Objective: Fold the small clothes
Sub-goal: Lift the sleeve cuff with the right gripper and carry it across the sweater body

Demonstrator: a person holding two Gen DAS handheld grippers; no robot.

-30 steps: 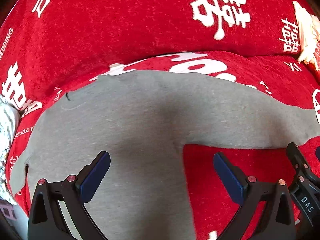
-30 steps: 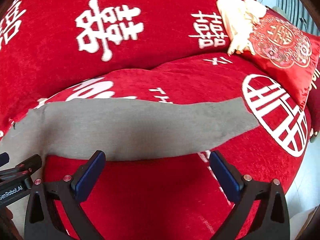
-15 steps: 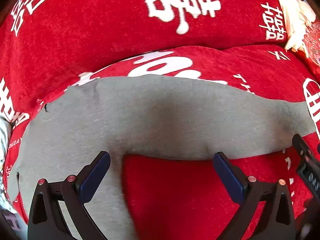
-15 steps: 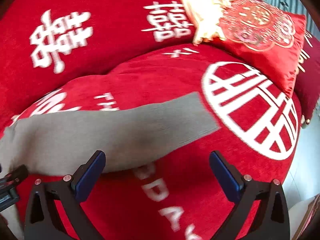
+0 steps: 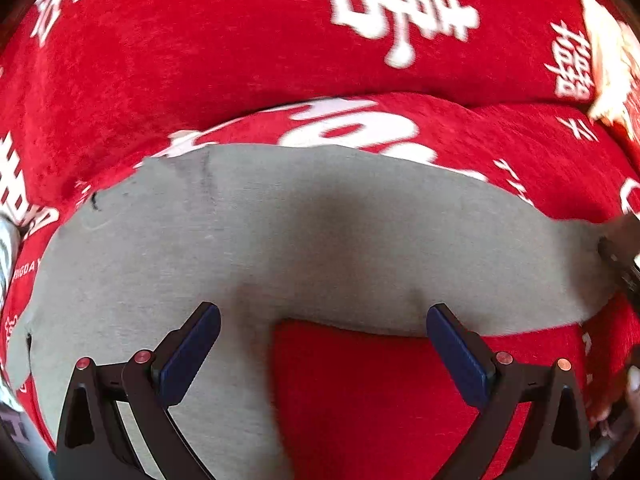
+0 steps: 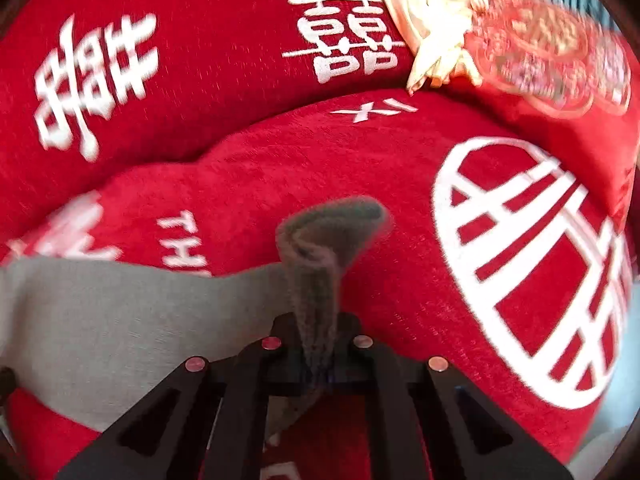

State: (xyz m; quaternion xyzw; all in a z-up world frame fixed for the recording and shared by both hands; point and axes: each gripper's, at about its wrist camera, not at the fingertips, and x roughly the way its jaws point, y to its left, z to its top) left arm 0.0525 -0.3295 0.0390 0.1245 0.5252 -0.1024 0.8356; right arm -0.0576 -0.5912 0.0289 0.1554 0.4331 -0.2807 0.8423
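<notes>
Right claw (image 6: 316, 344) went from wide open to clenched on the grey garment's (image 5: 320, 240) cuff end. Left claw (image 5: 324, 344) gapes above that garment's lower edge, gripping nothing.

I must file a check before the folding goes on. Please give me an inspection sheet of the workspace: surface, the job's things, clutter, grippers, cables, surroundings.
Surface: red sofa cover with white printed characters, over seat and backrest.
Job's things: grey garment spread flat on the seat; its ribbed end is bunched and lifted.
Clutter: cream cloth and a red embroidered cushion at the far right; a patterned fabric at the left edge, too little shown to name.
Grippers: left gripper open above the garment, touching nothing; right gripper shut on the ribbed end.
Cables: nothing seen.
Surroundings: pale floor past the seat's right edge.
</notes>
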